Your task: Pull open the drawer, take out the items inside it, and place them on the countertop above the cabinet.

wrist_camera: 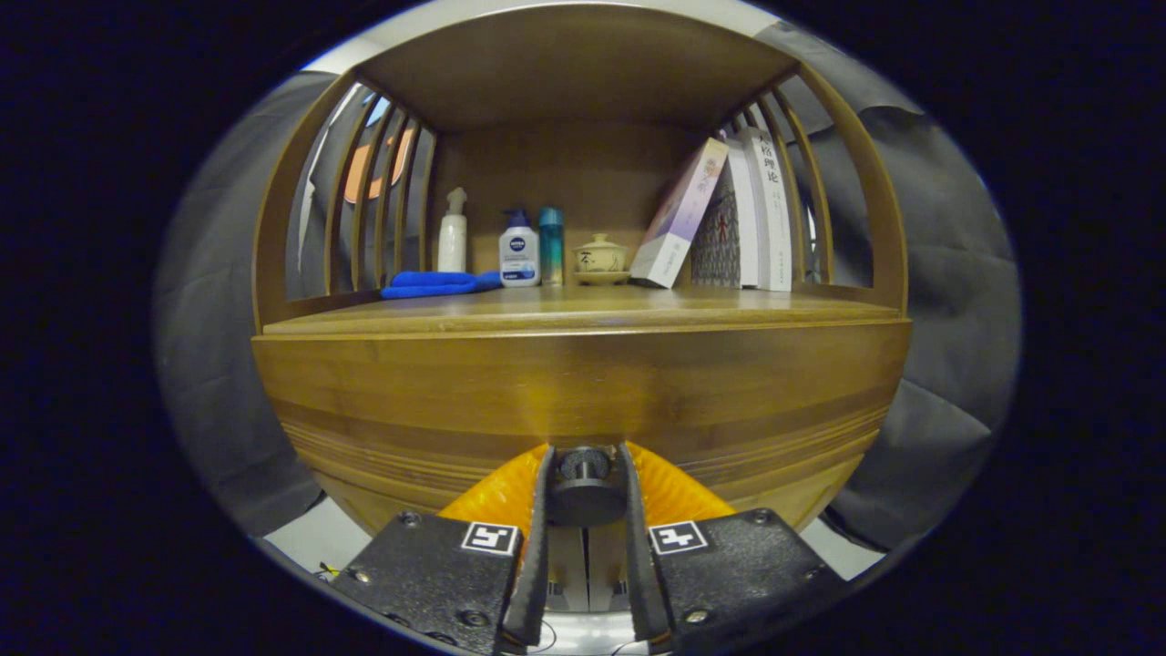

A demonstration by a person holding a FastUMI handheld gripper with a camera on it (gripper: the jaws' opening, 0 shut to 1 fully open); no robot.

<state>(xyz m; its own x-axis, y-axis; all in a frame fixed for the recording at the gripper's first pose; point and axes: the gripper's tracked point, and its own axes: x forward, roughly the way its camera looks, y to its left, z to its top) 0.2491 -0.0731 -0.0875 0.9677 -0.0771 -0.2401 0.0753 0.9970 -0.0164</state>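
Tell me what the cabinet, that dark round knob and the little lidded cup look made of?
Cabinet: likely bamboo or wood, with striped grain and a satin varnish.
Knob: looks like dark matte metal, possibly plastic; the hand-held gripper has a finger on either side of it.
Lidded cup: probably glazed ceramic, cream with a soft gloss.

Knob [584, 478] between fingers [533, 556], countertop [583, 310] above

Printed characters are carried on the white book spine [772, 210], a round brand mark on the pump bottle [518, 251], and square coded markers on the gripper [586, 448], which is clamped on the drawer knob [586, 499].
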